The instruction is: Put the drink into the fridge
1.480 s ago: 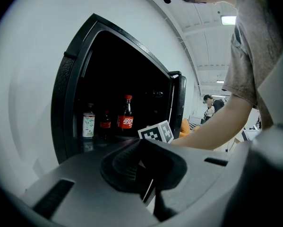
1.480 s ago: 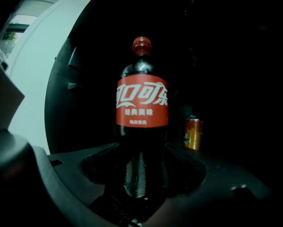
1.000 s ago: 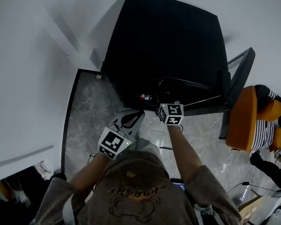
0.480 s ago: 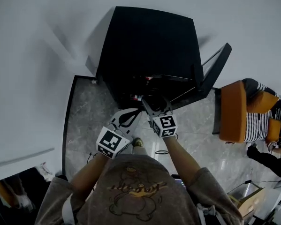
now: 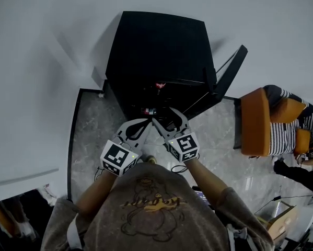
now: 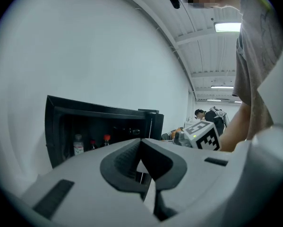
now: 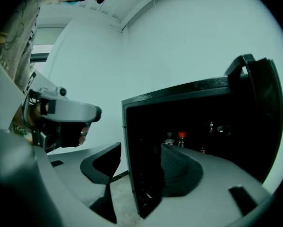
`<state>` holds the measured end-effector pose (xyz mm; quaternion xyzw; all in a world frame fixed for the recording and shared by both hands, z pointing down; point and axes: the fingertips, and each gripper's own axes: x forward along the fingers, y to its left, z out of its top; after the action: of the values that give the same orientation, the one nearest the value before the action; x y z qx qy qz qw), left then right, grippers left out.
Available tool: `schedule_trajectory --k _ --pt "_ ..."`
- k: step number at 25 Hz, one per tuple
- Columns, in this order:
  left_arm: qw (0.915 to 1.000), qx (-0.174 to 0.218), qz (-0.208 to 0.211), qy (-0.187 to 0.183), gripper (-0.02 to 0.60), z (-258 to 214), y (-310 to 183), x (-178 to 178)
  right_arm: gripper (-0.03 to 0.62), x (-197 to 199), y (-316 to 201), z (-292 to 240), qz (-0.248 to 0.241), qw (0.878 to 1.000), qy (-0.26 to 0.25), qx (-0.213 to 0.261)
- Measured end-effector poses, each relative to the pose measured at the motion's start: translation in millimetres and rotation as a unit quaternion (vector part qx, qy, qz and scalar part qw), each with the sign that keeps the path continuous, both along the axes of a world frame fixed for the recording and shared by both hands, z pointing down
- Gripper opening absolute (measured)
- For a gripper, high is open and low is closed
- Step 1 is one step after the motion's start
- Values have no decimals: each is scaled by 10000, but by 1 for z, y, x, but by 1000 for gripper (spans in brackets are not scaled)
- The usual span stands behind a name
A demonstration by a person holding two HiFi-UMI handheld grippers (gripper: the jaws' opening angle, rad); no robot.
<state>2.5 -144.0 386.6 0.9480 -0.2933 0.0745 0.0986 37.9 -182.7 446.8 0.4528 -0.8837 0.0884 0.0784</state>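
White wall (image 5: 36, 61) fills the back and left of the head view. A black mini fridge (image 5: 156, 51) stands against it on a grey marble-look floor (image 5: 91, 129). The fridge door (image 5: 228, 76) is swung open to the right. At the bottom is the wearer's grey printed shirt (image 5: 146, 213), with both forearms reaching toward the fridge front. At the right edge an orange armchair (image 5: 254, 122) holds a seated person in a striped top (image 5: 284, 137), well apart from the fridge. The left gripper (image 5: 146, 122) sits just in front of the open fridge, held near level. In the left gripper view (image 6: 140, 144) its jaws are pressed together, nothing pinched. The right gripper (image 5: 166, 117) is just beside it, on its right, also aimed at the opening. In the right gripper view (image 7: 141, 150) its jaws are spread, and through the gap show only the fridge's front edge and dark interior. The drinks are inside the fridge, upright on a shelf at its left side: a clear bottle with a pale cap (image 6: 78, 144) and two red-capped bottles (image 6: 106, 139) beside it. One red cap also shows from the right gripper view (image 7: 181, 136). Neither gripper touches them.
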Motion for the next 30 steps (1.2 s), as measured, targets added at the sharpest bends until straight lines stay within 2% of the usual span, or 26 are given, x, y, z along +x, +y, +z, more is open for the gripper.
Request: schedule_trajectory --k 3,5,6,10,15,20,26,30 --pt "10000 18 14 28 6 -6 2 0 253 -4 20 -15 -204 9998 61 -20" --pt "10000 24 12 37 6 -10 3 -1 145 -4 33 -27 -280 9996 75 46" --pt "10000 21 12 43 6 -11 4 -2 124 -5 39 -33 -329 9994 49 83" --pt "9999 -35 101 69 6 -12 10 0 108 -6 59 -54 -499 9986 -50 182" --pt "9994 -101 315 54 6 -10 26 4 39 -3 79 -75 -497 9984 -185 212" --pt "9991 -126 396 59 6 -8 34 7 20 -4 91 -88 -601 9970 -351 343" --pt "9991 -110 421 23 6 -8 37 5 20 -2 93 -88 -686 9963 -282 429" --pt "9989 -108 445 16 6 -10 37 5 20 -11 99 -93 -1036 9932 -303 435"
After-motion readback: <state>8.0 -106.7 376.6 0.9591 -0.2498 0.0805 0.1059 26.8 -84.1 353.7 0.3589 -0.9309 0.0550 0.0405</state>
